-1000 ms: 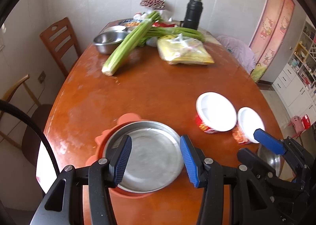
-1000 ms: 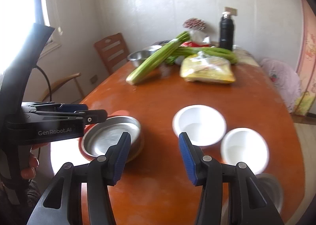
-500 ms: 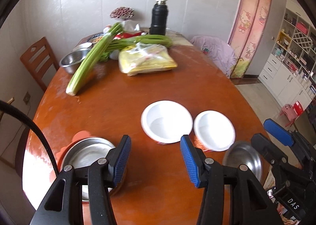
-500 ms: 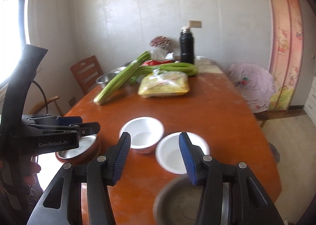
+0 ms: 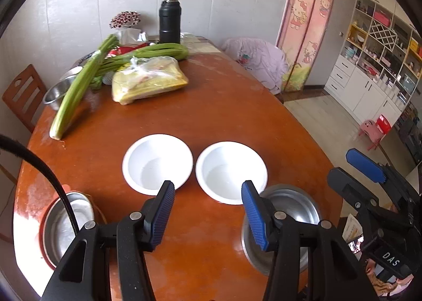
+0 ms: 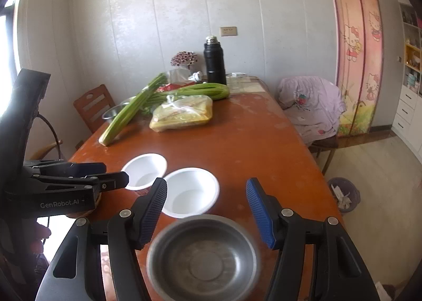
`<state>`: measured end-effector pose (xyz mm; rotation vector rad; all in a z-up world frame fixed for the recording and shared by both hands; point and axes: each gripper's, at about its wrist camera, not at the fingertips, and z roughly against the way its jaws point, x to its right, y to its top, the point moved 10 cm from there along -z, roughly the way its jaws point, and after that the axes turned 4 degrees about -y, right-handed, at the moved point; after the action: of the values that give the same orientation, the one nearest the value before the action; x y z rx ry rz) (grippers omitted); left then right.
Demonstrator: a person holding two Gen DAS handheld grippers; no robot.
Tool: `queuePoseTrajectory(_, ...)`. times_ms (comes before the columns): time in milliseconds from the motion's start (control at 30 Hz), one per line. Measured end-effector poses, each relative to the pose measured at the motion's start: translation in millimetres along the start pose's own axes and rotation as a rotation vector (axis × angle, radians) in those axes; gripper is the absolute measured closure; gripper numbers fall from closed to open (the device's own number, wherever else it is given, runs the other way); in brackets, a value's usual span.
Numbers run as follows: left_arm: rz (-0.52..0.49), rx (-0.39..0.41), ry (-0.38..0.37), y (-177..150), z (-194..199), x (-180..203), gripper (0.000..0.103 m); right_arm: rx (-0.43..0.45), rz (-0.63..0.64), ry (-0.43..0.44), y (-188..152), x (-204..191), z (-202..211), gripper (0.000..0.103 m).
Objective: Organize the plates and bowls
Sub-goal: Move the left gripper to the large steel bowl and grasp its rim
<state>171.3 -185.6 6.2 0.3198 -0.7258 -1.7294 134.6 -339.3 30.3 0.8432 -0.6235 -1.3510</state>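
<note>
Right tool [image 6: 206, 207]: blue-padded jaws spread, just been opening wider, nothing between the pads; hovering over round stainless-steel bowl [image 6: 203, 258] at near edge of glossy reddish-brown wooden tabletop [image 6: 237, 147]. Left tool [image 5: 208, 211]: jaws parted, empty, pads clear of everything, poised above bare tabletop just short of two white round plastic bowls [image 5: 157, 162] standing side by side, rims almost touching, upright. Steel bowl just right of the white pair, nearest the right tool. Further left, at the tabletop edge: shallow round steel plate [image 5: 67, 224] seated inside an orange-red dish. Far end of tabletop: long green celery stalk [image 5: 79, 89], clear plastic bag of yellow food [image 5: 149, 80], second steel bowl partly hidden behind the celery, tall black vacuum flask [image 5: 169, 19]. Lilac cloth draped over chair at right side.
</note>
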Motion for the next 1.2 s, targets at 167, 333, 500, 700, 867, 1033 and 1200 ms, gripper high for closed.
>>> queuePoseTrajectory(167,0.006,-0.03,-0.002,-7.1,-12.9,9.6,0.051,-0.003,-0.014,-0.002,-7.9,18.1,1.6,0.038)
queuePoseTrajectory(333,0.002,-0.076,0.018,-19.9,-29.5,17.9,0.051,-0.053,-0.034,-0.012,-23.3,36.8,-4.0,0.038)
queuePoseTrajectory(500,-0.017,-0.13,0.009,-38.3,-44.7,26.1,0.051,-0.104,-0.029,-0.015,-40.3,43.4,-12.8,0.038)
queuePoseTrajectory(700,-0.009,-0.184,0.0,-60.6,-59.0,26.1,0.051,-0.186,-0.027,-0.014,-70.3,44.2,-28.6,0.038)
queuePoseTrajectory(867,0.007,-0.213,-0.01,-73.4,-68.8,25.5,0.051,-0.234,-0.034,-0.009,-92.0,45.9,-38.5,0.038)
queuePoseTrajectory(1033,0.014,-0.227,-0.029,-80.7,-76.1,30.4,0.051,-0.255,-0.04,-0.007,-105.8,47.3,-45.3,0.038)
queuePoseTrajectory(1200,0.022,-0.249,-0.044,-85.6,-85.2,35.0,0.051,-0.283,-0.037,-0.034,-117.2,50.1,-53.1,0.04)
